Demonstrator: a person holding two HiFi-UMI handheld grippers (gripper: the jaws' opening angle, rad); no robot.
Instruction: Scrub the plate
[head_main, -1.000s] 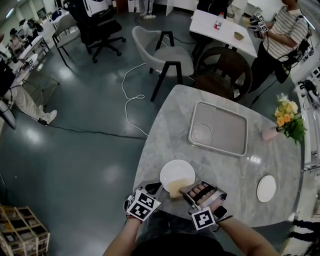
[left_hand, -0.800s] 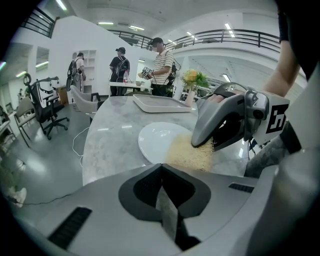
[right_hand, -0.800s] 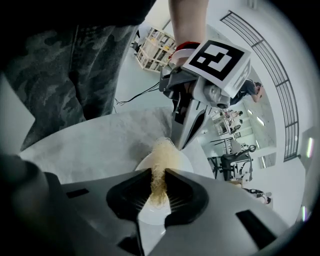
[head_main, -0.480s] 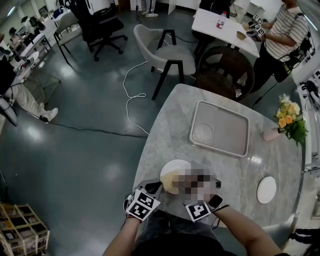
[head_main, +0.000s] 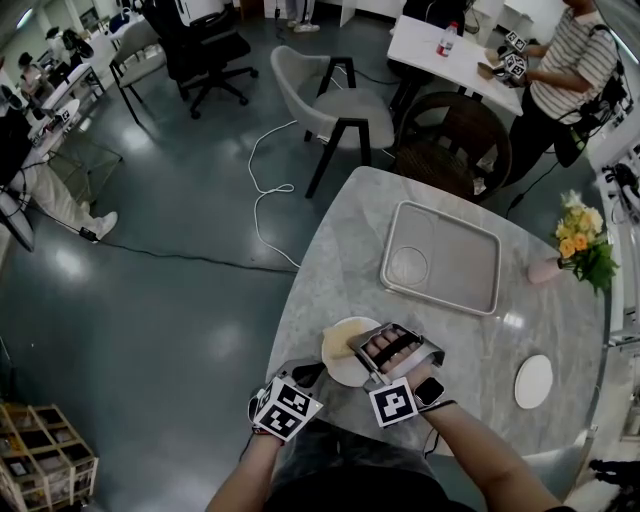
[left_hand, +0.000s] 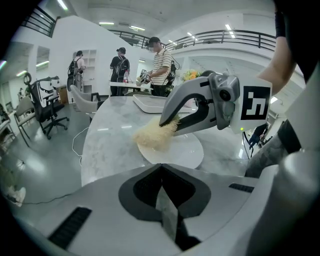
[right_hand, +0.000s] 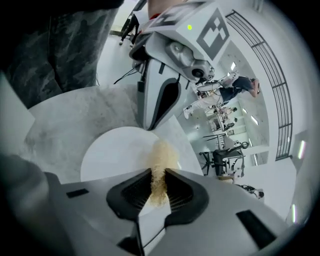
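Marble table (head_main: 470, 340), plate (head_main: 335, 370) flat, tan scrub pad (right_hand: 161, 160) lengthwise in my right gripper (right_hand: 157, 181), clamped, pointing leftward across it, my left gripper (left_hand: 161, 170) closed at the rim.

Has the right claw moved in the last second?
Yes. The right claw, gripping the scrubber, has moved from the table's near edge toward the tray, farther over the plate.

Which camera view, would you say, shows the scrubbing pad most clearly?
The left gripper view: the tan scrubbing pad shows side-on, pressed on the plate. The right gripper view shows it end-on between the jaws; the head view, only a small patch.
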